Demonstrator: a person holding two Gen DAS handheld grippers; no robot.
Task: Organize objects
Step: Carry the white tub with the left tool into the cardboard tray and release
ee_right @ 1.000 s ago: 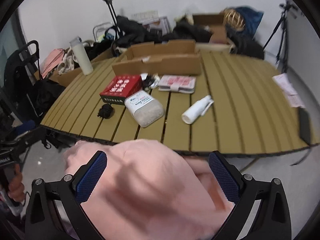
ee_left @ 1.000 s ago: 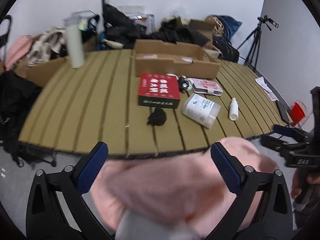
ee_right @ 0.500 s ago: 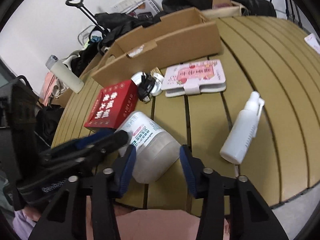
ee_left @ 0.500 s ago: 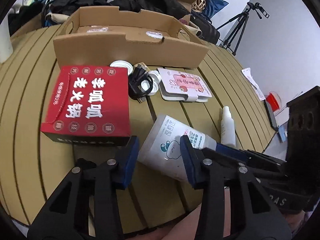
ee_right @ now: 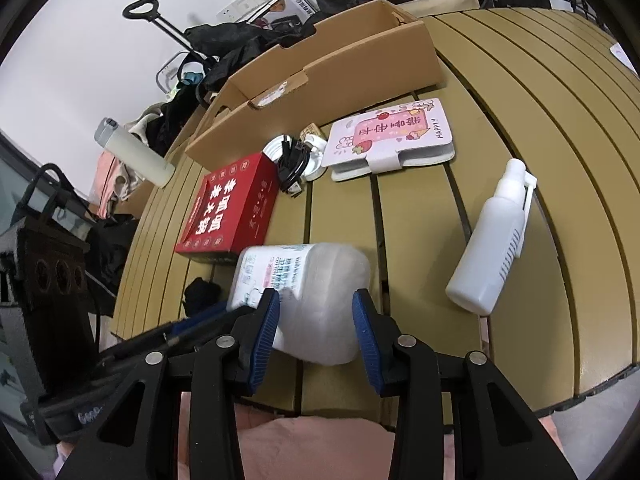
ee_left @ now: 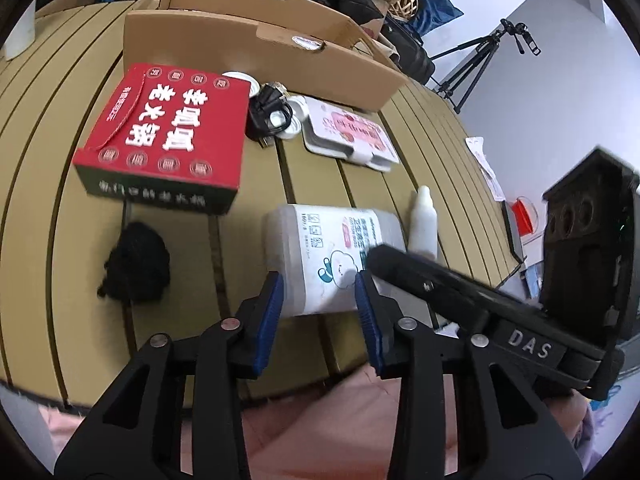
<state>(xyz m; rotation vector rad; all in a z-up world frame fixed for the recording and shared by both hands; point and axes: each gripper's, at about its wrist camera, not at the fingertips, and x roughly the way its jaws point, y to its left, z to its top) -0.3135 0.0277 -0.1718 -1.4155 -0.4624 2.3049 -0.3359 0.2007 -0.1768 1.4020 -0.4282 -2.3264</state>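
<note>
- Now both tools are down at the table's near edge: a second ago they hung back over the pink clothing with jaws wide, and the jaws are closing at this moment.
- Left gripper (ee_left: pixel 320 300) has the near end of the plastic tub (ee_left: pixel 332 252) between its blue pads, which look to touch its sides; right gripper (ee_right: pixel 316 316) straddles the other end of the same tub, which lies on its side on the slatted table (ee_left: pixel 60 240).
- That means, I'd say, the pick-up of the tub is starting, with two tools sharing one thing.
- Count, nearest first: one tub, one black clump (ee_left: pixel 136 268) to its left, one white spray bottle (ee_right: pixel 492 248) to its right.
- Next row: one red box (ee_left: pixel 168 128), one coiled black cable (ee_left: pixel 268 116), one pink case (ee_right: pixel 392 140).
- Farthest: one open cardboard box (ee_left: pixel 256 44), the likely destination, well beyond the tub.
</note>
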